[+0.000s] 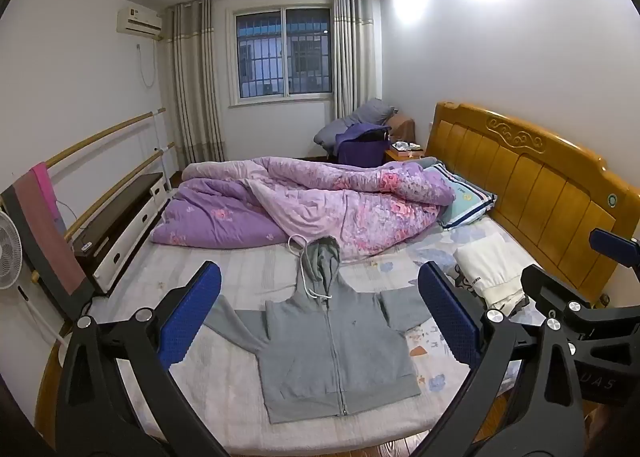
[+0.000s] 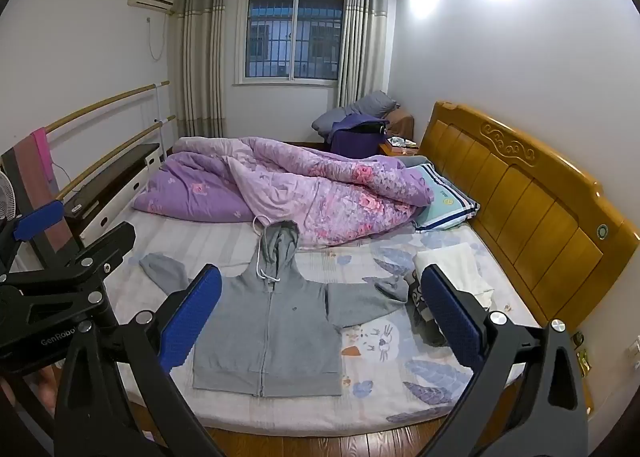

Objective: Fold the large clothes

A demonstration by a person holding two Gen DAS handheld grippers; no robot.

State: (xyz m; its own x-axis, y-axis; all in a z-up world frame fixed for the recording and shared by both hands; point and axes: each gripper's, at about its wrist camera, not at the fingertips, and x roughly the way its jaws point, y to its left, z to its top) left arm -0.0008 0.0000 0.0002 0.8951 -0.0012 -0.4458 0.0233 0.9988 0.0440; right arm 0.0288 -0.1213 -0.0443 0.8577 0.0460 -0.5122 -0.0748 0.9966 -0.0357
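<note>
A grey zip-up hoodie (image 1: pixel 332 353) lies flat on the bed, front up, zipper closed, hood toward the quilt and both sleeves spread sideways. In the right wrist view the same hoodie (image 2: pixel 272 333) sits left of centre. My left gripper (image 1: pixel 320 313) hovers above the near edge of the bed, jaws wide open with nothing between the blue pads (image 1: pixel 192 317). My right gripper (image 2: pixel 320 313) is likewise open and empty, held beside the left one. Neither gripper touches the hoodie. The right gripper (image 1: pixel 580 297) also shows at the right edge of the left wrist view.
A crumpled purple floral quilt (image 1: pixel 304 205) fills the far half of the bed. Folded cream clothes (image 1: pixel 492 269) lie near the wooden headboard (image 1: pixel 532 181), with a striped pillow (image 1: pixel 464 193) beyond. A low cabinet (image 1: pixel 120 221) and fan (image 1: pixel 8 253) stand left of the bed.
</note>
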